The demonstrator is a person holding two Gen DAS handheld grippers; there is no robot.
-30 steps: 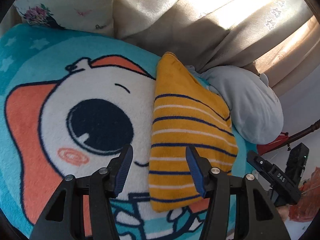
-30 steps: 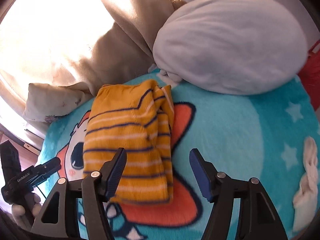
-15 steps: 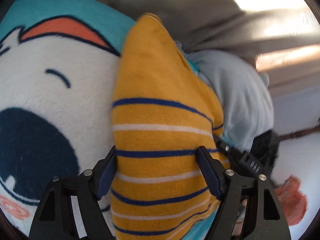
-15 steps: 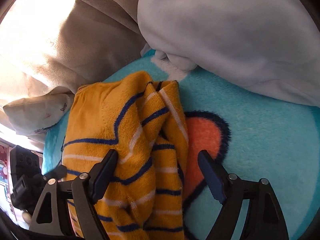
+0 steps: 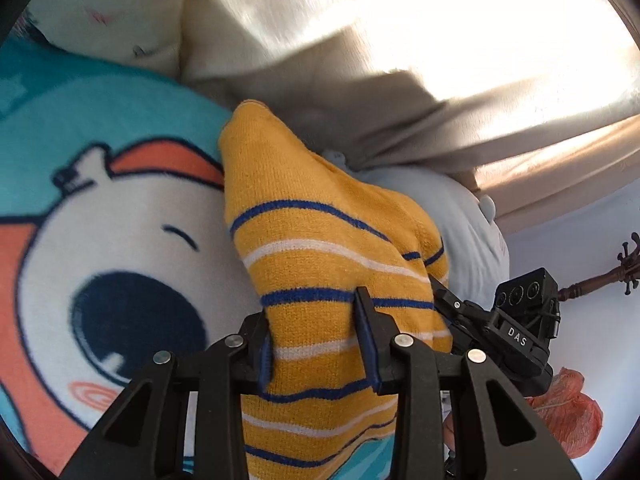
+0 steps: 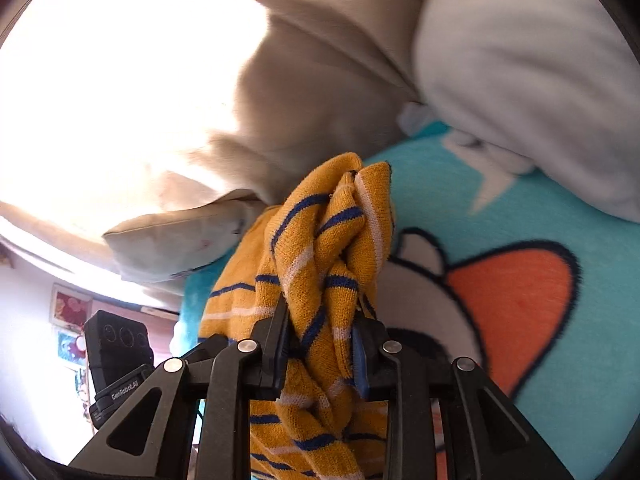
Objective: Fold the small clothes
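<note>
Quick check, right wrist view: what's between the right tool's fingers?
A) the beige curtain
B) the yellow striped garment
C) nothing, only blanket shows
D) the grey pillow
B: the right tool is closing, with bunched folds of the yellow striped garment filling the gap between its fingers; the grey pillow and the curtain lie well beyond them.

From my left wrist view the yellow striped garment [image 5: 320, 264] runs off the bottom edge, its lower end hidden behind the left tongs [image 5: 316, 344]. The curtain [image 5: 400, 92] is smeared by blur and glare. In the right wrist view I can't tell how the bunched folds lie between the closing right tongs [image 6: 322, 344].
</note>
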